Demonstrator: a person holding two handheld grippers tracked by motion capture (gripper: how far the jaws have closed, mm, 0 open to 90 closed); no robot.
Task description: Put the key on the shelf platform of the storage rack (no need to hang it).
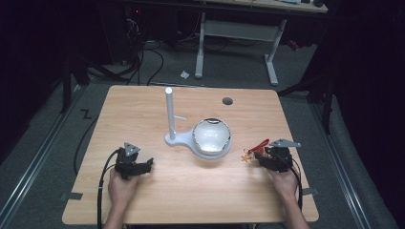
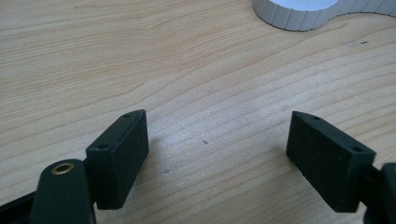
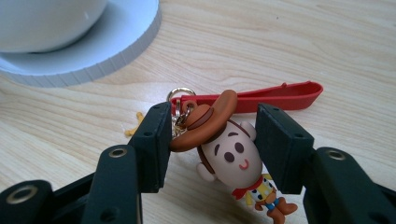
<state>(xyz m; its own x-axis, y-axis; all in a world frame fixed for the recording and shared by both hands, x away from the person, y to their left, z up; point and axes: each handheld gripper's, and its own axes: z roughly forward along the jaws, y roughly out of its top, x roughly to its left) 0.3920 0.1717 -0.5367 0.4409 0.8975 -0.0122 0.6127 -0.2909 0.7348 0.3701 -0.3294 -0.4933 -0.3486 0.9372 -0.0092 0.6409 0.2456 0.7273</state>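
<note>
Two grippers rest low over one wooden table (image 1: 143, 200), one in each hand. One white stand (image 1: 171, 138) with an upright post sits mid-table, its round base carrying one glossy pale bowl (image 1: 211, 136). One cowboy keychain figure (image 3: 229, 156) lies flat near the table's right side, between the right gripper's (image 3: 212, 144) jaws, which flank its head part-open, the left jaw touching the hat brim. In the right gripper view, its long axis runs from hat, farther out, to boots nearer the camera; one red strap (image 3: 275, 97) trails sideways beyond. The left gripper (image 2: 217, 140) stands wide open over bare wood, gripping nothing.

Lab: dark room, floor cables (image 1: 143, 57), lone table (image 1: 143, 200).
</note>
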